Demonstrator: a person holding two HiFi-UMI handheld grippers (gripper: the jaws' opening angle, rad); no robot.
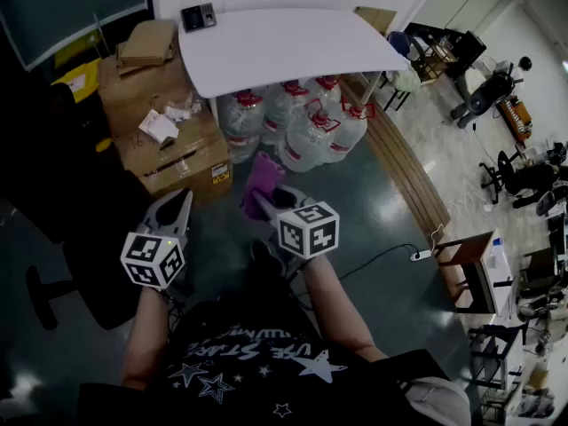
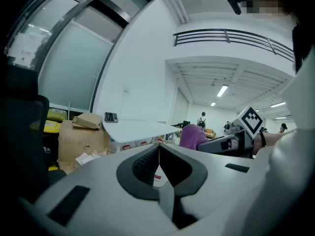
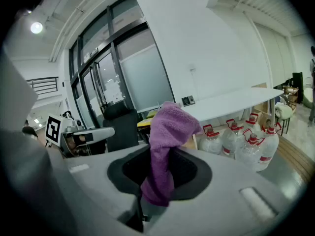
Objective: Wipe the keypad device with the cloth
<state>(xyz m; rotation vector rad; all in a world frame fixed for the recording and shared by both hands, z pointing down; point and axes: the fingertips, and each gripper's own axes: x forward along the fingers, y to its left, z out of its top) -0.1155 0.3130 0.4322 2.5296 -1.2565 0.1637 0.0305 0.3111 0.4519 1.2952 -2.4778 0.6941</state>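
Ahead of you, at upper centre, the white table [image 1: 293,51] carries the keypad [image 1: 197,16] at its upper-left corner. On the floor [image 1: 355,229] beneath it stand water jugs [image 1: 306,136]; cardboard boxes [image 1: 169,140] sit at upper left.

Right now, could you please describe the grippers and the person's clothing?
The left gripper and right gripper are pale grey with dark ribbed pads, each carrying a cube of black-and-white square markers. The person wears a black T-shirt printed with white stars.

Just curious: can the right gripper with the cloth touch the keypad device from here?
Probably not: the right gripper holds the cloth well short of the table, whose far corner carries the keypad device.
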